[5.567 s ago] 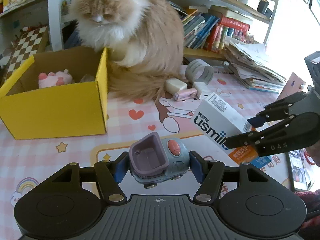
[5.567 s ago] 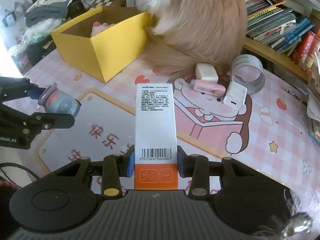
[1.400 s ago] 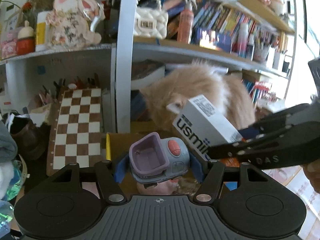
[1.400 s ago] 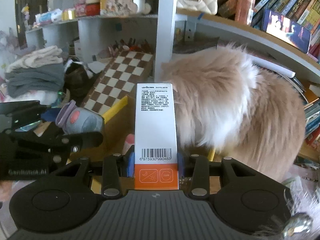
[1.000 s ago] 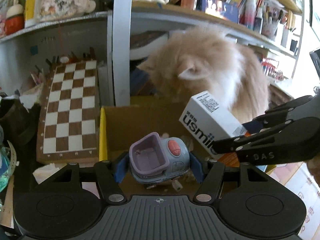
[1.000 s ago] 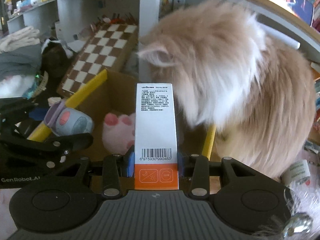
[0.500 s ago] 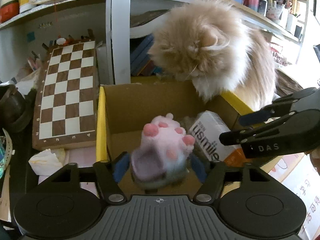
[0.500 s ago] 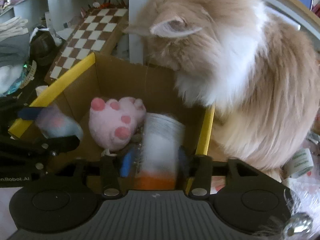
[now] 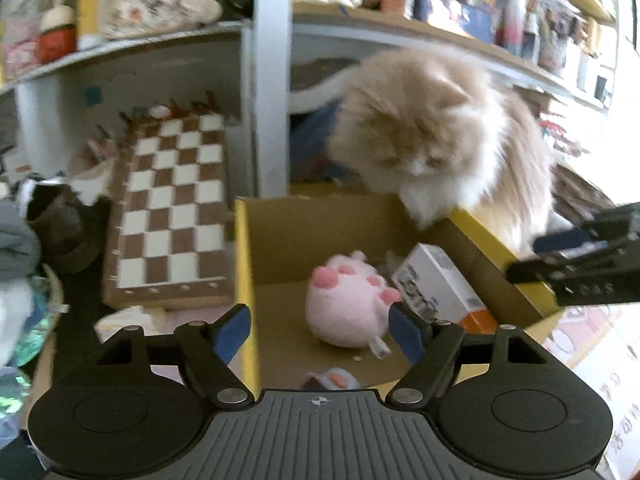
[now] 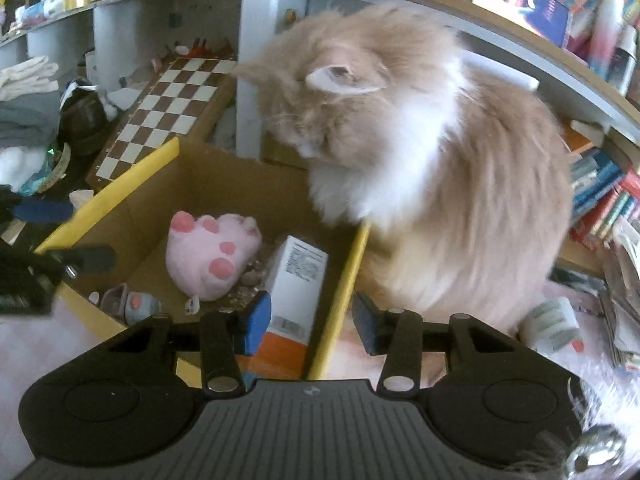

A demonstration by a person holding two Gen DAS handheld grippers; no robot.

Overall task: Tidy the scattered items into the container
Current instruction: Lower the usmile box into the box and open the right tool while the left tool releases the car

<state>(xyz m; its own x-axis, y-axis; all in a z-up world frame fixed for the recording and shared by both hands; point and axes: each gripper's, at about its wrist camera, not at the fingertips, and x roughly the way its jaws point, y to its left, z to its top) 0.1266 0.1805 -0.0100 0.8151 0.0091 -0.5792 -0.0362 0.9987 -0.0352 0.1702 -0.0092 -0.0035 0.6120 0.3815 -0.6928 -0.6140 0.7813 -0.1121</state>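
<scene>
Left wrist view is blurry, and the black body of the left hand-held gripper (image 9: 318, 330) hides most of the small toy car (image 9: 334, 380) at the near edge of the yellow box (image 9: 246, 280). Right wrist view shows the car whole (image 10: 134, 304), lying on the box floor (image 10: 352, 260). One white carton (image 10: 296, 280) lies in the box too, its long side running from the orange end near the camera up toward the cat (image 10: 420, 160). One pink plush paw (image 10: 210, 252) sits between car and carton. That makes three things in the box. Both grippers are let go, holding nothing; the right hand-held gripper (image 10: 310, 318) just narrowed its jaws over the box wall.
</scene>
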